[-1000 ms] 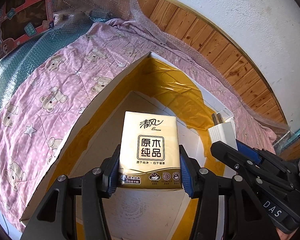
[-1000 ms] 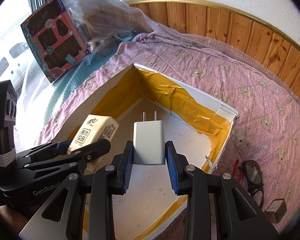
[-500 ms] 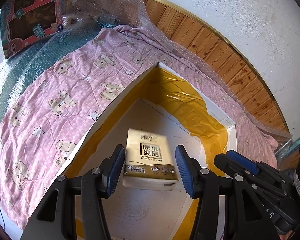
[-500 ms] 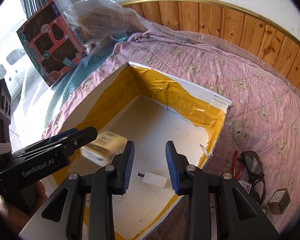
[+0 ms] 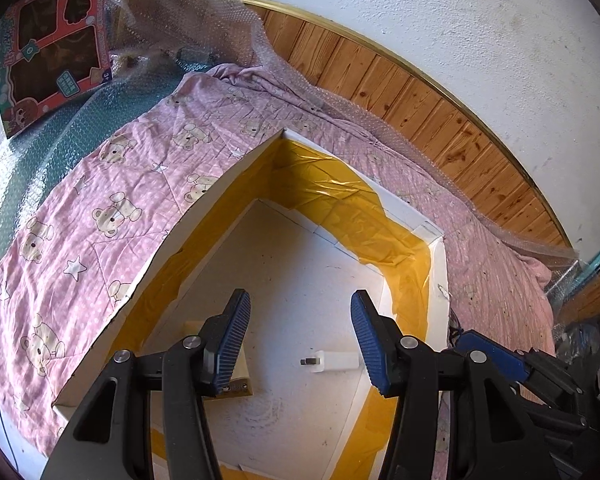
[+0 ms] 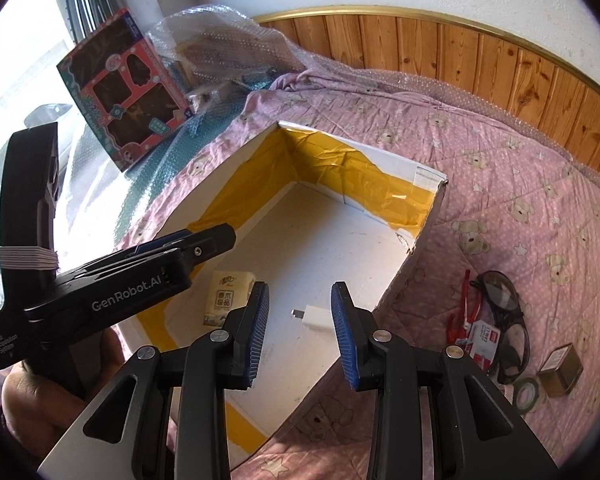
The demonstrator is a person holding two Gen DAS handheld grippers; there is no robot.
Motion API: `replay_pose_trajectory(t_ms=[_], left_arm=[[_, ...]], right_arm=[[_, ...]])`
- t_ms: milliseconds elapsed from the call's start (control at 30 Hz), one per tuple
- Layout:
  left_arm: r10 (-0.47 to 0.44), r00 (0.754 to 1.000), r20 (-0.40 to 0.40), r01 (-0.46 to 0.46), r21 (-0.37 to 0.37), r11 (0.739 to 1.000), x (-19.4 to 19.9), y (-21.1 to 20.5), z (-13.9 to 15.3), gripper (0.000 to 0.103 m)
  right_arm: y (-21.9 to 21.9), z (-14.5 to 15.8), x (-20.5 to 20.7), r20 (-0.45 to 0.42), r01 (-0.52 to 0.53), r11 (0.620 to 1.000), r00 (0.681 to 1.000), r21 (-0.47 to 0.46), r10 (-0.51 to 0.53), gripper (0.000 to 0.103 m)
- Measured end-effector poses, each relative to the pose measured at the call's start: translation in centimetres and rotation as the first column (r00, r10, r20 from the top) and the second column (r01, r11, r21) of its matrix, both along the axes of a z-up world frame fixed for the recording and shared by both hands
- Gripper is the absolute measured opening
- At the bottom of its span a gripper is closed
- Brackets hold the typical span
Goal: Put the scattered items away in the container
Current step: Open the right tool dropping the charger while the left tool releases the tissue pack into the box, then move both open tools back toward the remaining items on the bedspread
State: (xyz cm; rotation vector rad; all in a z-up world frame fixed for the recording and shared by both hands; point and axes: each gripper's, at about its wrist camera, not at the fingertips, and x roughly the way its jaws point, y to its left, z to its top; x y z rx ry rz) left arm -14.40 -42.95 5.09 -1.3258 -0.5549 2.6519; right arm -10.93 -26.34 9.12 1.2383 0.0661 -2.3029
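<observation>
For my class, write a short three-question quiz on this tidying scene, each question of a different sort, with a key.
1. True or false: the left tongs are shut on the tissue pack.
2. Which lies inside the box? A. sunglasses B. white charger C. tape roll
3. Fill in: the right tongs are ____ (open/shut).

Key: 1 false, the pack lies on the box floor; 2 B; 3 open.
</observation>
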Motion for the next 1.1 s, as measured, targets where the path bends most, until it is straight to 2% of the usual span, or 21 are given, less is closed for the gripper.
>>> replay_pose_trajectory(t_ms=[233, 567, 867, 1100], left_arm=[[-0.030, 0.998, -0.046, 0.028, -0.026, 0.999, 1.9, 1.1, 1.3, 0.054], [-0.083, 0.981, -0.174, 0.075, -0.051, 0.996, 6.2, 3.7, 4.1, 0.054], [-0.216, 0.938, -0.270, 0.199, -0.088, 0.976, 9.8, 8.2, 5.5, 0.054], [-0.347, 0.892, -0.291, 0.318, -0.142, 0.937, 11.2, 12.7, 5.5, 0.054]], right_arm=[[1.4, 2.1, 3.2, -0.059, -0.020, 0.999, 0.998, -0.049, 0.017, 0.035], [3.8, 3.4, 8.6, -0.144, -0.042, 0.995, 0.989, -0.088, 0.029, 0.035], [8.7, 2.3, 12.0, -0.187, -0.007, 0.992, 0.982, -0.125, -0.017, 0.035], [14.7, -1.3, 11.7, -0.129, 0.117, 0.975, 0.981, -0.190, -0.143, 0.035]])
